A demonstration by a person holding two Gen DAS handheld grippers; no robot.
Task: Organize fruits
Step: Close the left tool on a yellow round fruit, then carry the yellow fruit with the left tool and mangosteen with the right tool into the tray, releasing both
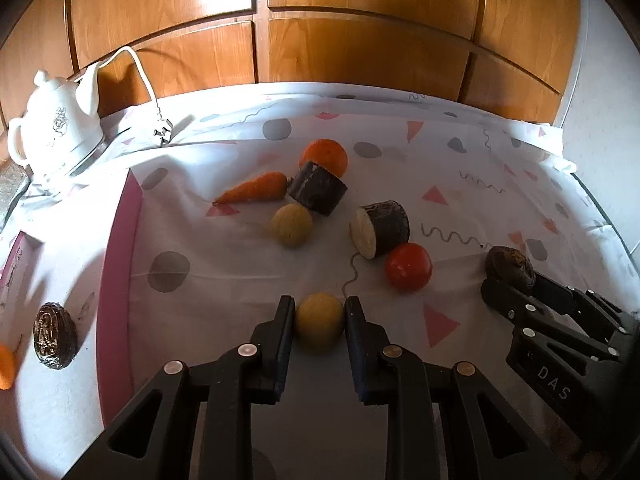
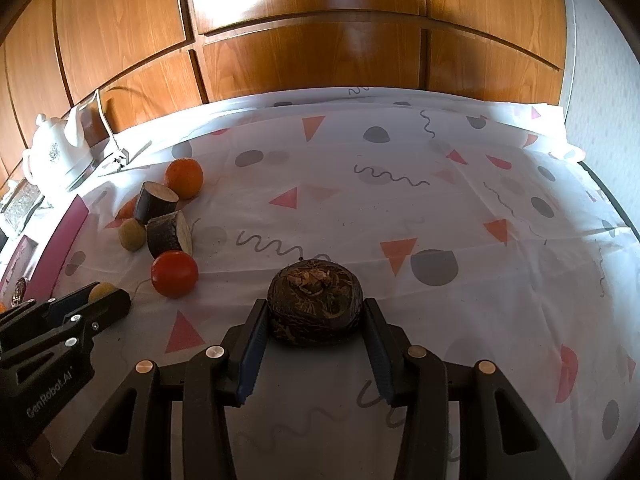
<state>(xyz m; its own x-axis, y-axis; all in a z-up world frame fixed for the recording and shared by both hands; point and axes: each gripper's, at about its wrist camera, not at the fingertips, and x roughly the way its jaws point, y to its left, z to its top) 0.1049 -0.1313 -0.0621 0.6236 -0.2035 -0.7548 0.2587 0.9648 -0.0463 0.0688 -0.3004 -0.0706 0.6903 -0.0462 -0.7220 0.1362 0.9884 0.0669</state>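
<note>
My left gripper (image 1: 319, 312) is shut on a yellow round fruit (image 1: 319, 322) low over the cloth. My right gripper (image 2: 314, 316) is shut on a dark brown ridged fruit (image 2: 315, 302); it also shows in the left wrist view (image 1: 510, 266). On the cloth lie a red tomato (image 1: 409, 267), two dark cut cylinders (image 1: 380, 228) (image 1: 318, 187), a second yellow fruit (image 1: 291, 225), a carrot (image 1: 254, 193) and an orange (image 1: 325, 156). Another dark ridged fruit (image 1: 55, 335) and an orange piece (image 1: 6, 366) lie at the far left.
A white kettle (image 1: 56, 128) with cord and plug (image 1: 162, 132) stands at the back left. A pink strip (image 1: 118, 280) runs down the left of the patterned tablecloth (image 2: 440, 208). Wooden cabinet doors (image 1: 320, 20) close the back.
</note>
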